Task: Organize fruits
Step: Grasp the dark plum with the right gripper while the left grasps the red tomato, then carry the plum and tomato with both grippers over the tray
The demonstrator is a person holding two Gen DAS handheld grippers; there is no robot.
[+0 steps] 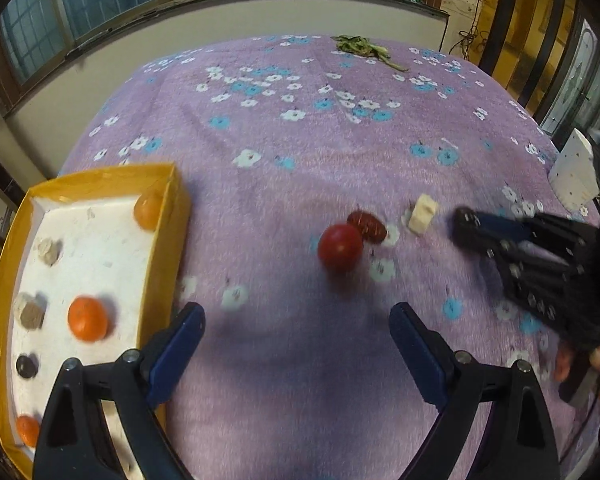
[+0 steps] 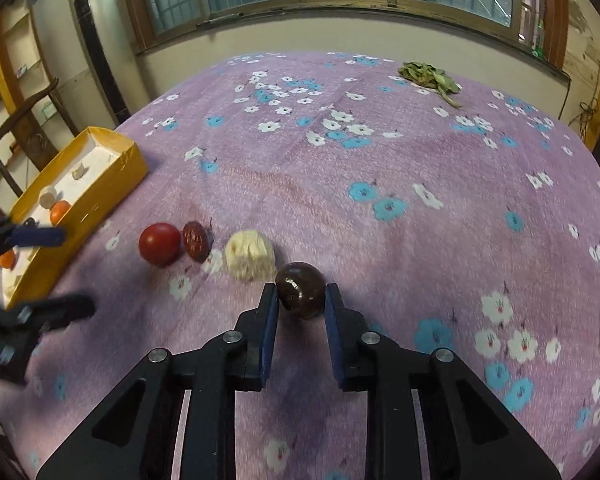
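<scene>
The right gripper [image 2: 302, 300] is clenched on a dark, glossy round fruit [image 2: 300, 294], taken across its middle: small, light, probably firm yet slippery. It rests on the flowered worktop [image 2: 380, 168]. The left gripper [image 1: 296, 320] hangs released near the tomato [image 1: 340, 247].
</scene>
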